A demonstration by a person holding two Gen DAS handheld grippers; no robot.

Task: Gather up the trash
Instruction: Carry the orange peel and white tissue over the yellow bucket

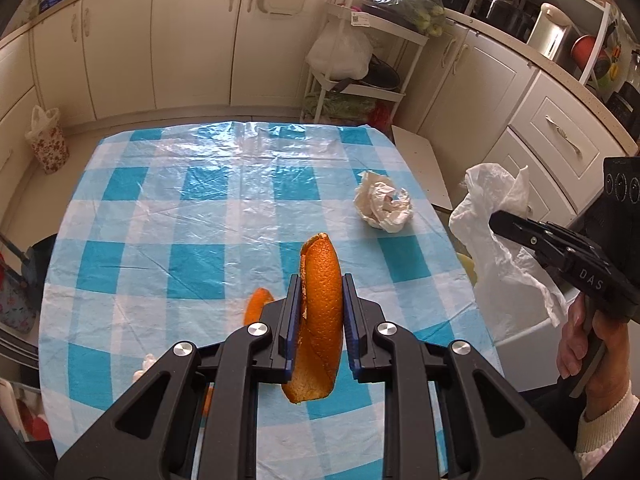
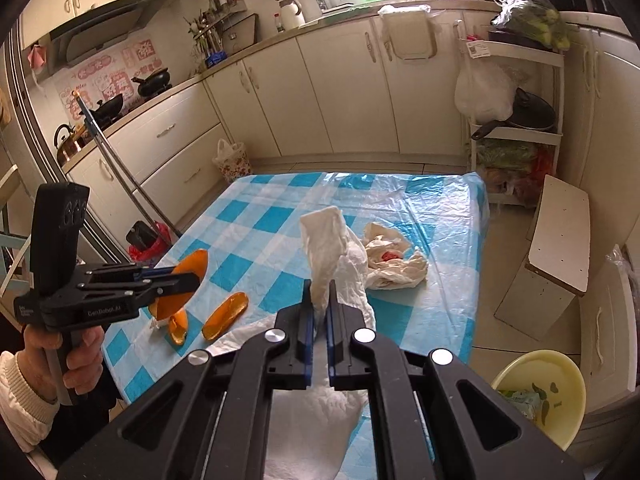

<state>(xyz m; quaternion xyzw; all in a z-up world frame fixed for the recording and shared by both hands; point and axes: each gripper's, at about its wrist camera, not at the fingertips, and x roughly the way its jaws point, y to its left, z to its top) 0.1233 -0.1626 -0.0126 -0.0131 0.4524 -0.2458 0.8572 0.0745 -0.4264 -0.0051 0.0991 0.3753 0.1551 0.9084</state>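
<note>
With the left tool (image 1: 320, 312) clamped on an orange peel (image 1: 322, 300) above the bench (image 1: 160, 220) and the right tool (image 2: 319, 312) clamped on a white plastic bag (image 2: 336, 256), the next move is judged to be lowering the peel into the bag.

**Around your work area**

You have a table under a blue-and-white checked plastic cloth (image 1: 168, 216). Beyond it stand cream kitchen cabinets (image 1: 192, 36) and a white tiered trolley (image 1: 360, 92) holding a black pan (image 2: 528, 114). A floral bin lined with a plastic bag (image 1: 46, 144) sits on the floor, and a pale yellow basin (image 2: 544, 392) sits low beside the table.
</note>
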